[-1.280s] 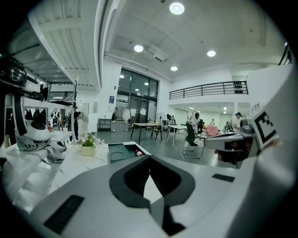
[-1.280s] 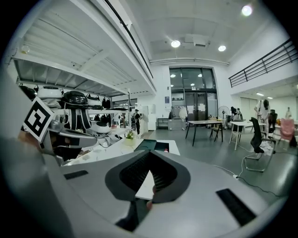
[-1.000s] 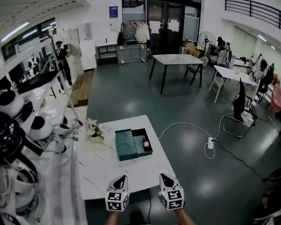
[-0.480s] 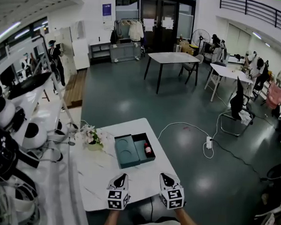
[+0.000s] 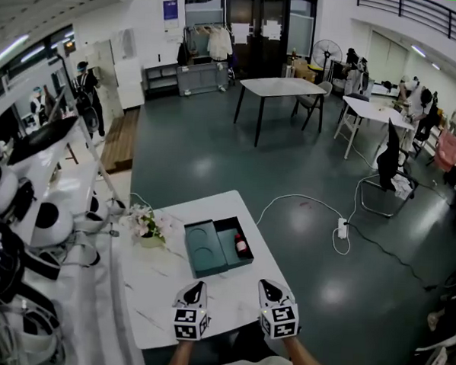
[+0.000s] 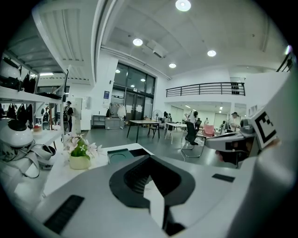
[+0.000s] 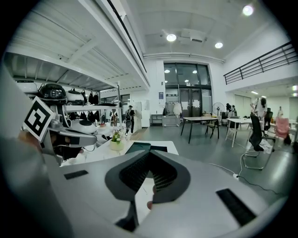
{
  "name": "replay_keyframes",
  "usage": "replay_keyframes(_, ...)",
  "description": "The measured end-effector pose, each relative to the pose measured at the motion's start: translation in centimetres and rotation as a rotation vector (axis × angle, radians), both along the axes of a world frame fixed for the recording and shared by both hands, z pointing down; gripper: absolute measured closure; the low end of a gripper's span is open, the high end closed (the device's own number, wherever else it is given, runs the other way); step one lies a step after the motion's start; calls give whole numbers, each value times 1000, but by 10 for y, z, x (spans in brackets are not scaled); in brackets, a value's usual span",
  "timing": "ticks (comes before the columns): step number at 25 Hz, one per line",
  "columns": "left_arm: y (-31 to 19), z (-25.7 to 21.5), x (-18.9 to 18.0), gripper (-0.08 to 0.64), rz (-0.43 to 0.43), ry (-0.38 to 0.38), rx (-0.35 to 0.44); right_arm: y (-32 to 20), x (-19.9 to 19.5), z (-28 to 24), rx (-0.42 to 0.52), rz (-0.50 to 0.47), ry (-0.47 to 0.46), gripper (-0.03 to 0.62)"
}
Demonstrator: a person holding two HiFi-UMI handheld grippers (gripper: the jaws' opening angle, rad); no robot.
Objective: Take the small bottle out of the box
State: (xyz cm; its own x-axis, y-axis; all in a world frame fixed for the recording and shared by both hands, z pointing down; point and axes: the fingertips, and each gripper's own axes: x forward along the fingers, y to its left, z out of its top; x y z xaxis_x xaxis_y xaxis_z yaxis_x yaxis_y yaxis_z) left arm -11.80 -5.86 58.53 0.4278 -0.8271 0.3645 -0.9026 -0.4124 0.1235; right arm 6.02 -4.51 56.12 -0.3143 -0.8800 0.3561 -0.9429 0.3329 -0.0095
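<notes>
Small bottle [image 5: 241, 246]: lies in the dark right half of the open box. It has a dark body with a red patch and looks to be on its side. It is too small in the head view to tell more.
Box [image 5: 201, 253]: teal and opened flat on the white table [image 5: 162, 281], toward the table's far right corner. The left half has a round recess and the right half is the tray that holds the bottle.
Left gripper [image 5: 195, 293]: held over the near edge of the table, well apart from the box. In the left gripper view its 2 jaws are pressed together at the tips, with nothing between them.
Right gripper [image 5: 272, 292]: beside the left one at the near edge, also well apart from the box. Its 2 jaws are closed tip to tip on nothing.
Flower pot [image 5: 151, 231]: stands near the box's left side, clear of the line from either gripper to the bottle.
Done so far: the box is open and the bottle is exposed. No other part of the task shows as done.
Left to do: everything that counts. A gripper must reach across the table, close on the bottle, lift it clear of the tray and set it down outside the box.
Stage, as I judge it: the very start, with 0 contact made.
Next need, as I judge it: 1 claw has to spread before it can come down around the bottle. The right gripper is on the bottle's side of the box.
</notes>
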Motion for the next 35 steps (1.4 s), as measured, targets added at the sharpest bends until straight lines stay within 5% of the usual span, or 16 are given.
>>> replay_keyframes(23,-150,8,-12,541,-264,-83,-46,-198,11,32,-76,-210,-73,572)
replay_keyframes(35,-195,17,-3,541,-322,-152,-104,-257,15,65,-151,-270,-119,572)
